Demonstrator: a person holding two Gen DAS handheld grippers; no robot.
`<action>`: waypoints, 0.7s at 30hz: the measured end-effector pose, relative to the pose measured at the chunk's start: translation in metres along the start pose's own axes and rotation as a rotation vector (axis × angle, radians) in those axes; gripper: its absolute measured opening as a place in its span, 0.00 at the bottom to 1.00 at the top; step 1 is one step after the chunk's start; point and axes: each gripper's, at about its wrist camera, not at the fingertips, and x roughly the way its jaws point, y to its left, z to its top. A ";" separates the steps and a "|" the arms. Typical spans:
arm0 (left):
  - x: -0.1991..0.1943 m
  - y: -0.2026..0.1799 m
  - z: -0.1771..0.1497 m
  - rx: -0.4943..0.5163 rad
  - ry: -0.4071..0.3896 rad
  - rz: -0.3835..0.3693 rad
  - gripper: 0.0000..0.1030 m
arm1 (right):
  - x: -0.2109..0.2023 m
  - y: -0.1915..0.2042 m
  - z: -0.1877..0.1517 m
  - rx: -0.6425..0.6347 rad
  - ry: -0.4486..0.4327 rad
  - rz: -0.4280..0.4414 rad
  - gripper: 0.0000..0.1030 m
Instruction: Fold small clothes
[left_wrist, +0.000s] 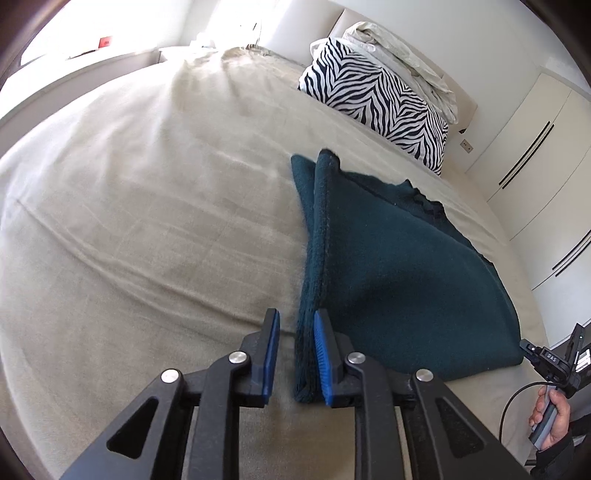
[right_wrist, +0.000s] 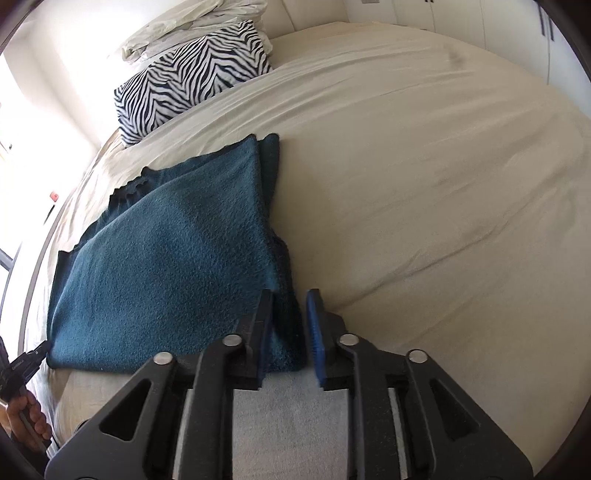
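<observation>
Now your left claw (left_wrist: 295, 347) and right claw (right_wrist: 288, 332) stand parted, pads slack around the teal cloth's (left_wrist: 399, 266) near corners; one fold looks done, more probably remain.

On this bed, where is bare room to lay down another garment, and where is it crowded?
Free: the wide beige bedcover beside the folded teal cloth, on its side away from the cupboards. Crowded: the head end, where the zebra pillow and bundled pale bedding sit. Only a thin strip remains between cloth and cupboards.
</observation>
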 end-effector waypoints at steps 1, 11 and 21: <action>-0.006 -0.005 0.007 0.018 -0.025 0.016 0.21 | -0.008 -0.002 0.002 0.016 -0.026 -0.016 0.41; 0.063 -0.091 0.080 0.246 -0.069 0.047 0.36 | 0.008 0.096 0.062 -0.025 -0.043 0.375 0.53; 0.143 -0.043 0.110 0.113 0.001 0.044 0.38 | 0.155 0.186 0.088 0.069 0.168 0.569 0.41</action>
